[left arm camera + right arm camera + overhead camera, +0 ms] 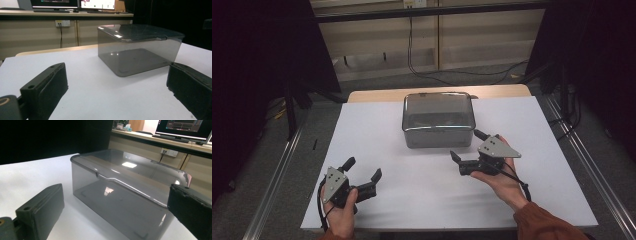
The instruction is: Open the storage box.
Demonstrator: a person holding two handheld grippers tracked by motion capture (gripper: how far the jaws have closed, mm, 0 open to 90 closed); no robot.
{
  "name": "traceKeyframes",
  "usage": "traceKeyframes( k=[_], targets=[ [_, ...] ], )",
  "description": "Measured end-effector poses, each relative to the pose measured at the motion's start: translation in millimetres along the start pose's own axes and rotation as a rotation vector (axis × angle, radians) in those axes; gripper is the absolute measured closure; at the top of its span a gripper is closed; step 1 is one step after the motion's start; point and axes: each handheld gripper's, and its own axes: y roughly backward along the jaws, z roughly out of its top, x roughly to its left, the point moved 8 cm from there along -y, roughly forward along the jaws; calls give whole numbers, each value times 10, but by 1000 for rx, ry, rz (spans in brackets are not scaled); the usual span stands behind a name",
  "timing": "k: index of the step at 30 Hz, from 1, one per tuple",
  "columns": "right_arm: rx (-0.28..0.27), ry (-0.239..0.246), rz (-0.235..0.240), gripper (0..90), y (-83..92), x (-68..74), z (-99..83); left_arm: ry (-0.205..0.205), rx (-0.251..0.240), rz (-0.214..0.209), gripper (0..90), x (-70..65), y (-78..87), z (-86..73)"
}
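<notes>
A smoky clear plastic box (438, 119) with its lid on stands at the far middle of the white table (387, 130). It looks empty in the left gripper view (138, 47) and the right gripper view (125, 192). My left gripper (363, 168) rests open near the front left, well short of the box, nothing between its jaws. My right gripper (467, 145) is open just off the box's front right corner, jaws spread and holding nothing. Both are held by hands.
A wooden desk with monitors (72, 3) and a wall socket (63, 23) stands beyond the table. Cables (422, 65) lie on the floor behind. Metal rails (274, 180) run along both table sides. Open white surface lies between the grippers.
</notes>
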Motion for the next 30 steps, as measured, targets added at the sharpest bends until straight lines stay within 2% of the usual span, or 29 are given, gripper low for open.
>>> traceKeyframes(
  k=[3, 8, 11, 12, 19, 24, 25, 26, 30],
  targets=[
    [5, 51, -9, 5, -66, 13, 12, 0, -1, 1, 32, -1, -4, 1],
    [22, 92, -21, 10, -126, 29, 5, 3, -3, 0, 32, -8, -8, 2],
    [29, 166, -51, 19, -194, 20, 36, -2, 0, -1, 32, -4, -4, 0],
    [29, 166, -51, 19, -194, 20, 36, -1, -1, -1, 32, -5, -4, 0],
    [28, 285, -101, 46, -299, 19, 110, -1, -1, -2, 32, -3, -5, 0],
    [36, 394, -118, 63, -361, 47, 159, 0, -1, -2, 31, -8, -9, 1],
    [38, 459, -130, 81, -389, 66, 175, -3, 2, -1, 32, -6, -8, -1],
    [38, 459, -130, 81, -389, 66, 175, -2, 2, -1, 32, -6, -8, -2],
    [54, 567, -138, 101, -445, 105, 171, 1, 0, -2, 32, -8, -10, -1]
  ],
)
